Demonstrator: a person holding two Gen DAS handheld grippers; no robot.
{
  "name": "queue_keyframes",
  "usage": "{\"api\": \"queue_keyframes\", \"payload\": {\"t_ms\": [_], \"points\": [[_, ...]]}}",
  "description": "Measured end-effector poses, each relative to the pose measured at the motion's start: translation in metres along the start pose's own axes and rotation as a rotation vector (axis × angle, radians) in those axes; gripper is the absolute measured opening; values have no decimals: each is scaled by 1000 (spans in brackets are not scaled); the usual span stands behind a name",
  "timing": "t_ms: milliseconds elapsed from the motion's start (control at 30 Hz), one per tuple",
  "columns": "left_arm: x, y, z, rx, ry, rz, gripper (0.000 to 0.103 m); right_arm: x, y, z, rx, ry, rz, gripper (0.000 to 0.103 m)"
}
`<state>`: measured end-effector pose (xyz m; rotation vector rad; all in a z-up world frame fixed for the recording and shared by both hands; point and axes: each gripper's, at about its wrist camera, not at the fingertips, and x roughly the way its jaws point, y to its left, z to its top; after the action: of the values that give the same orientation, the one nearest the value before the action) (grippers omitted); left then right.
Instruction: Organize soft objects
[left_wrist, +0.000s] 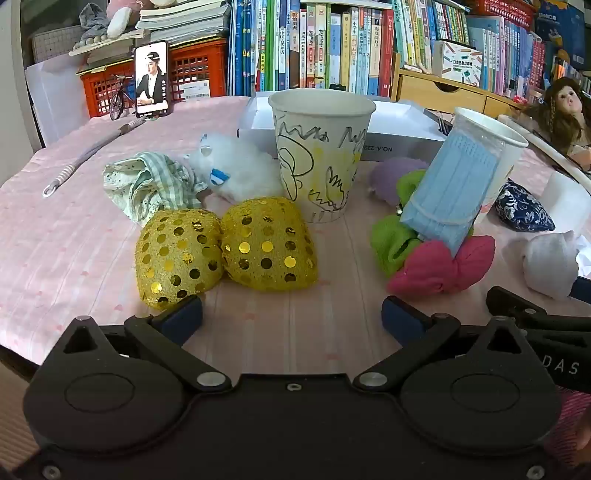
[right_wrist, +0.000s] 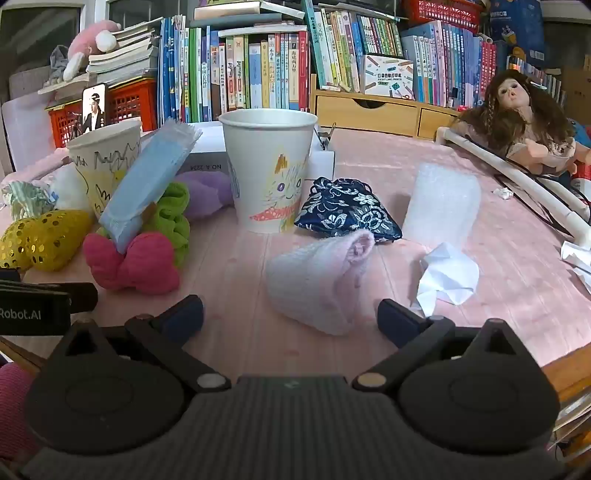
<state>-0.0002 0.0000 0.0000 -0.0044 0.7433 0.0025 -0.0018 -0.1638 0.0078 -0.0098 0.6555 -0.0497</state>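
Observation:
Two gold sequinned pads (left_wrist: 225, 253) lie just ahead of my left gripper (left_wrist: 291, 319), which is open and empty. Behind them stand a doodled paper cup (left_wrist: 319, 155), a checked cloth (left_wrist: 151, 184) and a white fluffy toy (left_wrist: 236, 168). A blue mask pack (left_wrist: 452, 188) leans on a second cup (left_wrist: 502, 162), over a green scrunchie (left_wrist: 395, 240) and a pink bow (left_wrist: 439, 267). My right gripper (right_wrist: 290, 317) is open; a pale pink knitted piece (right_wrist: 319, 280) lies between and just beyond its fingertips. Past it stand a cat-drawing cup (right_wrist: 269, 170) and a navy floral pouch (right_wrist: 347, 210).
A pink cloth covers the table (left_wrist: 74, 251). A white box (left_wrist: 399, 129), books, a red crate (left_wrist: 192, 74) and a propped phone (left_wrist: 151, 79) line the back. A doll (right_wrist: 524, 118), white tube (right_wrist: 517, 177), bubble wrap (right_wrist: 441, 206) and crumpled tissue (right_wrist: 448, 273) sit to the right.

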Motion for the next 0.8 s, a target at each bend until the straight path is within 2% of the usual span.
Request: {"api": "queue_keyframes", "payload": {"t_ms": [800], "points": [[0, 0, 0, 0, 6, -1, 103, 1, 2, 0, 0, 9, 0, 103]]}}
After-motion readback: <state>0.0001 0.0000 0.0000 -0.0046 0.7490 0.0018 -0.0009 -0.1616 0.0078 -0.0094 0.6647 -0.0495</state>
